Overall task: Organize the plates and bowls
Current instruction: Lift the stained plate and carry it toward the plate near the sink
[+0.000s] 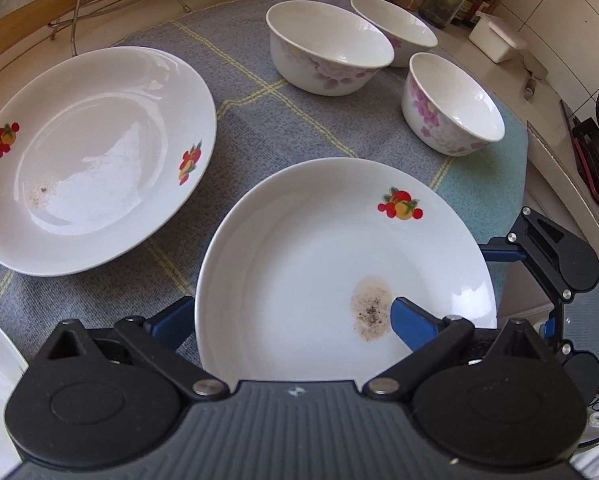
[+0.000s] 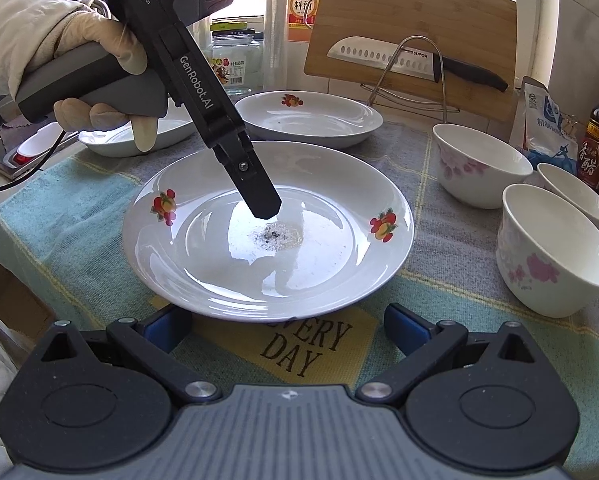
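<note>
White plate (image 2: 267,256) rim between left gripper (image 1: 295,312) fingers, right gripper (image 2: 287,328) open alongside

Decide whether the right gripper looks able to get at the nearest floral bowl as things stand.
Probably yes. The right gripper is open and holds nothing. The nearest bowl stands to its right on the cloth, apart from the plate, with only bare cloth between.

The left gripper (image 2: 265,206), held in a gloved hand (image 2: 99,76) with a pale sleeve (image 2: 15,28) behind it, slopes down from the far left, its tip low. In its own view its blue fingers (image 1: 413,322) stand wide apart. The right gripper (image 2: 287,328) is near, level, with fingers spread.
</note>
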{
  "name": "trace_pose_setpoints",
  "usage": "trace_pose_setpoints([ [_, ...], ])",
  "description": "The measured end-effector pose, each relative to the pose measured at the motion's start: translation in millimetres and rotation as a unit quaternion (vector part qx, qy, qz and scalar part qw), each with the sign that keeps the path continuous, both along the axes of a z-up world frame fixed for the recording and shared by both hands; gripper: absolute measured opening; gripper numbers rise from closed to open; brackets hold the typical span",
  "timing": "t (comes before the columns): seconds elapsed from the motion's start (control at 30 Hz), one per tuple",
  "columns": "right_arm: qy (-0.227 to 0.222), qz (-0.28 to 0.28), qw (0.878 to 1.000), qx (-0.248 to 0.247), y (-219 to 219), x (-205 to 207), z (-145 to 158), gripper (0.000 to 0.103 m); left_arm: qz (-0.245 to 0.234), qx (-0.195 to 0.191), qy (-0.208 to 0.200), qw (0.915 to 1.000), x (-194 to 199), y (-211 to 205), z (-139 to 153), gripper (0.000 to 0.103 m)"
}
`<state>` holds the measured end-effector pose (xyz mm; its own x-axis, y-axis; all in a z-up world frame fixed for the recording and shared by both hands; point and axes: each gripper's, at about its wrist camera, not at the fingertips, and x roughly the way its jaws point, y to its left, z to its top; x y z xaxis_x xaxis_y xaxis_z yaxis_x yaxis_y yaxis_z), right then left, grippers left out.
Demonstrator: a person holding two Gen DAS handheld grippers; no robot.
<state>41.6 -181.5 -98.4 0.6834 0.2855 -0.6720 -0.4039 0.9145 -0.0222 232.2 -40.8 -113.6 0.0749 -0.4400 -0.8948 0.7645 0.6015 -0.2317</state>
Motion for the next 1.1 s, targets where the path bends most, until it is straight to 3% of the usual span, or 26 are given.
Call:
trace_pose_setpoints([
  [0.27, -0.001, 0.011, 1.0, -0.007, 3.6, 2.3, 1.9, 0.103, -0.03, 0.008, 0.019, 0.9993, 7.3, -6.6, 2.6, 0.092],
  [1.1, 0.009, 0.025, 1.0, -0.01, 11.3, 11.5, 5.7, 0.103, -0.054, 0.011, 0.032, 0.9979, 13.7, -10.3, 3.1, 0.092],
])
